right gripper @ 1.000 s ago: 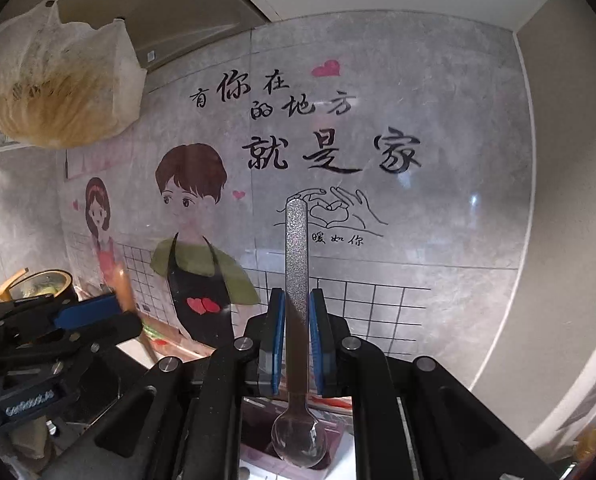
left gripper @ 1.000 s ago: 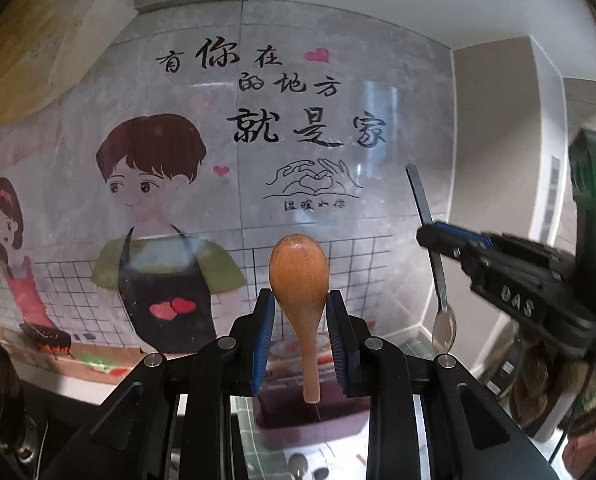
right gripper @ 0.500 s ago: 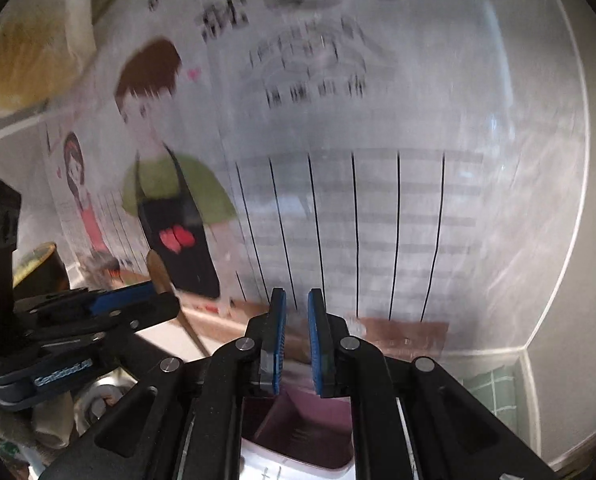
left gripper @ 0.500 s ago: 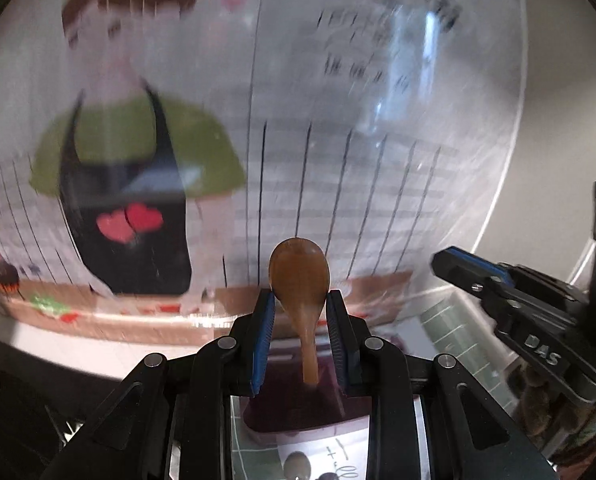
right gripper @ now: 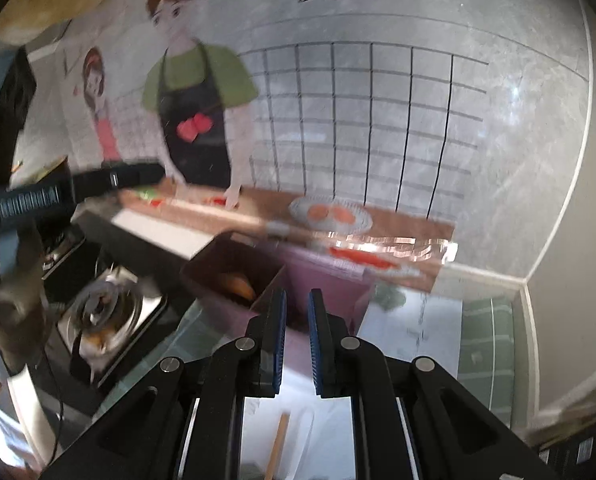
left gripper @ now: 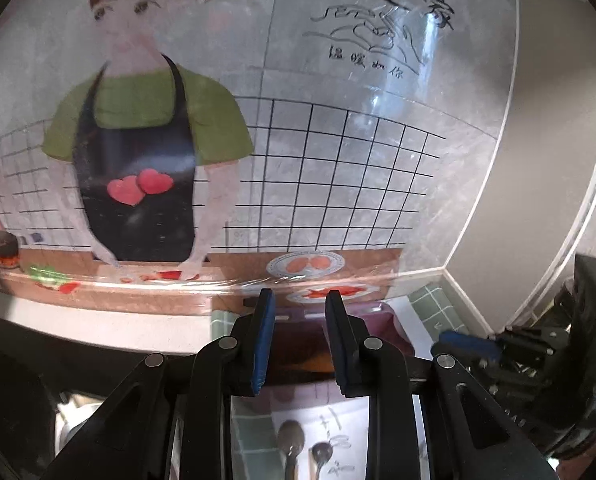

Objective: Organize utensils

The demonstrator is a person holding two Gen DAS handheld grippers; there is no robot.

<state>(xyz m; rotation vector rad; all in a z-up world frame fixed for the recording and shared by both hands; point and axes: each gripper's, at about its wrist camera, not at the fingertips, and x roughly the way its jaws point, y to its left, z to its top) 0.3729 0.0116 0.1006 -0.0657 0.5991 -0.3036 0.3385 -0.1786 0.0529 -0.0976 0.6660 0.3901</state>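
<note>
Two spoons (left gripper: 302, 450) lie side by side on a white sheet on the desk (left gripper: 254, 432) at the bottom of the left wrist view, seen between the arms of the left tool (left gripper: 299, 342). That tool has its blue-padded fingers (left gripper: 262, 340) parted with nothing between them, and it hangs just in front of a purple bin (left gripper: 389, 322), inside which a brown-orange shape shows through the gap; whether that is a wooden spoon cannot be told from here. The right tool (left gripper: 469, 346) reaches in from the right edge, blurred, near the bin's right side. Behind everything stands a tiled wall with a cartoon decal (left gripper: 138, 140) of a boy in a black apron. In the right wrist view, the right tool (right gripper: 296, 334) shows only a narrow gap between its fingers (right gripper: 278, 336), and nothing is held there. Just beyond its tips sits the purple bin (right gripper: 329, 280), and in its left compartment lies an orange-brown wooden spoon (right gripper: 238, 286). The left tool (right gripper: 78, 188) crosses the left side of the picture, above a gas stove (right gripper: 106, 312). A wooden stick-like handle (right gripper: 278, 448) lies on the white sheet below the fingers.
</note>
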